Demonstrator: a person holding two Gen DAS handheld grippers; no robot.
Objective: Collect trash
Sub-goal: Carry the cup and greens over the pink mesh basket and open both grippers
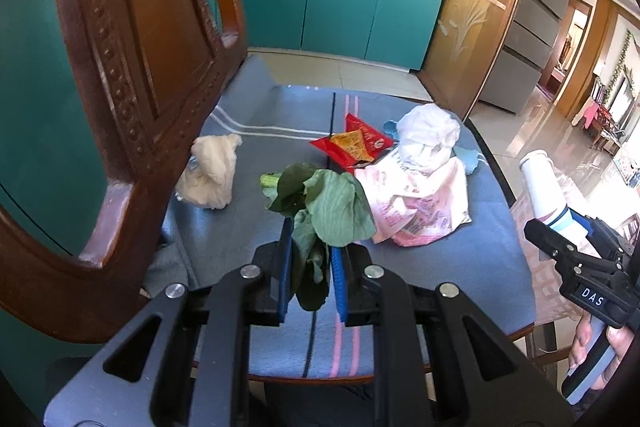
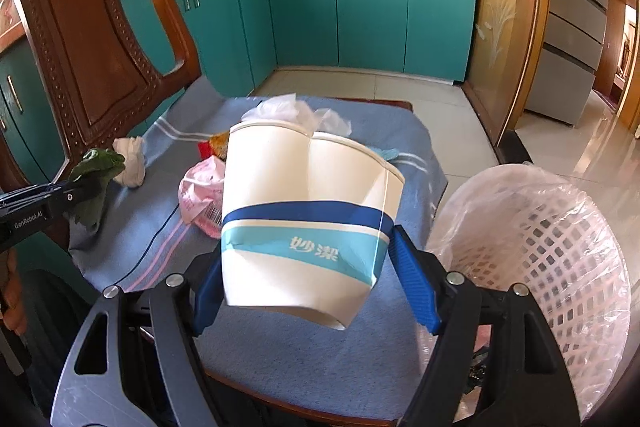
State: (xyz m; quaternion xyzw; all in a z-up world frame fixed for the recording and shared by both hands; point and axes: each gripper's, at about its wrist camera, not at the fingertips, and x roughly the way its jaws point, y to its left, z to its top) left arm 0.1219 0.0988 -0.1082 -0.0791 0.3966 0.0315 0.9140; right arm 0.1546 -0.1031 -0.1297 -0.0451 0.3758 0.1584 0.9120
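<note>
Both grippers loaded | left gripper (image 1: 310,277) fingers narrow, pinching greens (image 1: 320,211) | right gripper (image 2: 316,283) fingers wide, clamping cup (image 2: 308,219)

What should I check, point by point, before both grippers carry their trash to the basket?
1. Left gripper shut on the green leaf: ok, the leaf is pinched between the blue pads and hangs clear of the cloth.
2. Right gripper shut on the paper cup: ok, though the cup is dented at the rim.
3. Waste basket within view and lined with a bag: ok, it stands right of the chair.
4. Basket mouth free: cannot tell, its inside is only partly seen.
5. Trash left on the blue cloth: not ok, red wrapper, white tissue wad and pink plastic bag remain.
</note>
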